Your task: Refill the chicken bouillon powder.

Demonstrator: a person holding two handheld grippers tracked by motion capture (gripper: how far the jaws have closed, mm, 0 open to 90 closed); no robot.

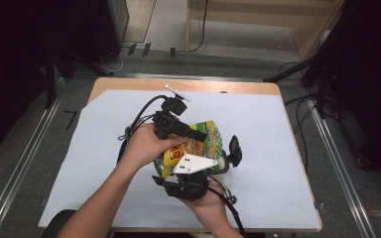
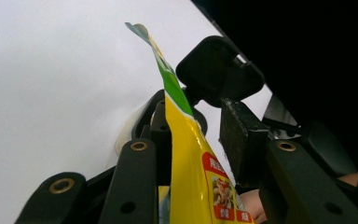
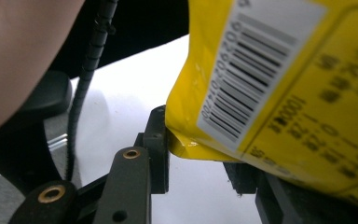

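Here, yellow snack bag [image 1: 204, 140] between both hand-held grippers

Lab/studio: paper-covered table [image 1: 258, 124], floor rails [image 1: 20, 163], cables [image 1: 198, 29]

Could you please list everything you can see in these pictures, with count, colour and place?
snack bag: one, yellow and green with red labels, mid-table between both tongs, barcode on its back
white sheet: one, covering most of the table
table: one, light wood, edge showing beyond the sheet
cables on the floor: several, black, beyond the table
left tongs: one, black, jaws either side of the bag's top edge
right tongs: one, black, at the bag's lower corner
person's hands: two, from the bottom edge
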